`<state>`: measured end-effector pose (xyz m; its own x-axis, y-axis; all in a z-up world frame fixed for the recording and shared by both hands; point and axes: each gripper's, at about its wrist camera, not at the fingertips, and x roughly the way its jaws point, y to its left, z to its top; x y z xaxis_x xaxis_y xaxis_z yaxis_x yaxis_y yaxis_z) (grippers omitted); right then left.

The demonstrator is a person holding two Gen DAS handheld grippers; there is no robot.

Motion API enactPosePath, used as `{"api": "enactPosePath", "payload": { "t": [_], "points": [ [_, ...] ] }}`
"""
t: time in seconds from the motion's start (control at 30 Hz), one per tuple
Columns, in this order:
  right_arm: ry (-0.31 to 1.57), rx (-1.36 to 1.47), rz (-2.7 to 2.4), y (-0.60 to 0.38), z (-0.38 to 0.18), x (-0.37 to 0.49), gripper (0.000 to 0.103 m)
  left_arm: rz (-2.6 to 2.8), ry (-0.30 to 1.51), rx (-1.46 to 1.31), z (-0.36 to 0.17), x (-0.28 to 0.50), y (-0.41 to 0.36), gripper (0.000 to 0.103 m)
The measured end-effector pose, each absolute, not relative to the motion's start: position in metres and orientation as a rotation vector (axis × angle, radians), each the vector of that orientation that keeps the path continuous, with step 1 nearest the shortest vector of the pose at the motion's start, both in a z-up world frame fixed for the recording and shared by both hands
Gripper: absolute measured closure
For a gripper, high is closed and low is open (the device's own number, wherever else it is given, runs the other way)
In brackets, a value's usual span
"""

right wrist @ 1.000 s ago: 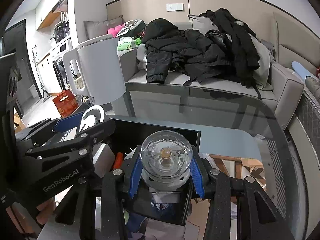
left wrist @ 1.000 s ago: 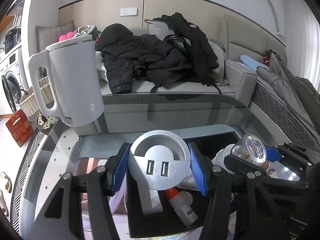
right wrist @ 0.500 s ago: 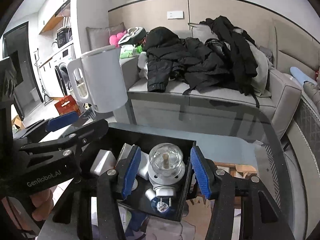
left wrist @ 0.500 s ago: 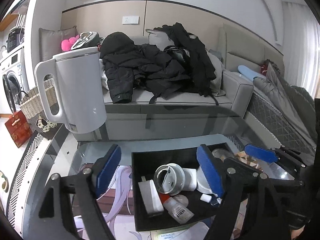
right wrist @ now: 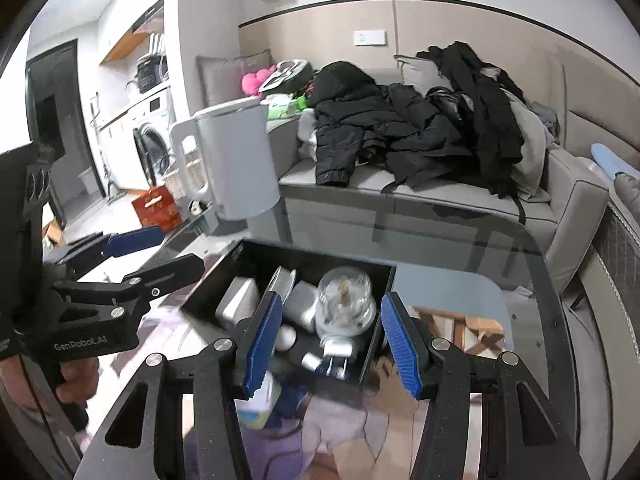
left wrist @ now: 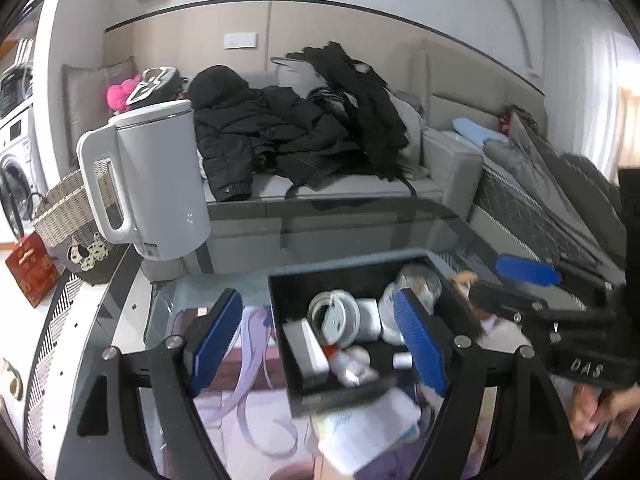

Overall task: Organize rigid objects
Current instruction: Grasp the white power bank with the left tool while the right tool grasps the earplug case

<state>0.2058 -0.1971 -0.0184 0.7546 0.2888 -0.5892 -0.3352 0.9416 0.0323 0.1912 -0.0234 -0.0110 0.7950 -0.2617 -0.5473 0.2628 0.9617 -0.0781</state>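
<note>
A grey sofa (right wrist: 460,196) is filling the background, with a heap of black jackets (right wrist: 404,128) lying across its seat. In front of it the glass desk (right wrist: 460,240) is carrying a tall white kettle (left wrist: 156,180), which is standing upright near the far left corner, well apart from the black tray (right wrist: 376,344). The tray is sitting on the desk and holding the task's small things: a clear globe-shaped plug-in light (right wrist: 346,300) is lying near its right side, a round silver USB socket (left wrist: 334,314) is resting against white adapters near the middle, and a small white bottle with a red cap (left wrist: 350,364) is lying toward the near wall. The left gripper (left wrist: 316,344) is hovering over the tray's left wall with its blue pads spread wide, gripping nothing. The right gripper (right wrist: 328,340) is hanging just above the globe light, likewise spread and empty. A hand (right wrist: 78,376) is gripping the left tool's handle.
</note>
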Motion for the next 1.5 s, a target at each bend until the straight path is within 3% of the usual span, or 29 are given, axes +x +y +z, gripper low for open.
{"api": "enactPosePath", "payload": {
  "t": [0.53, 0.73, 0.9, 1.23, 1.5],
  "points": [
    [0.809, -0.179, 0.451, -0.178, -0.069, 0.18, 0.05, -0.429, 0.757, 0.249, -0.071, 0.146, -0.058, 0.026],
    [0.856, -0.186, 0.459, -0.172, -0.084, 0.188, 0.05, -0.455, 0.832, 0.253, -0.09, 0.161, -0.061, 0.044],
    [0.87, -0.179, 0.463, -0.171, -0.088, 0.193, 0.05, -0.467, 0.842, 0.285, -0.09, 0.158, -0.067, 0.044],
    [0.898, -0.181, 0.485, -0.166, -0.094, 0.197, 0.05, -0.505, 0.879, 0.279, -0.086, 0.147, -0.063, 0.064],
    [0.921, -0.235, 0.564, -0.133, -0.104, 0.204, 0.049, -0.438, 0.944, 0.199, -0.088, 0.13, -0.016, 0.064]
  ]
}}
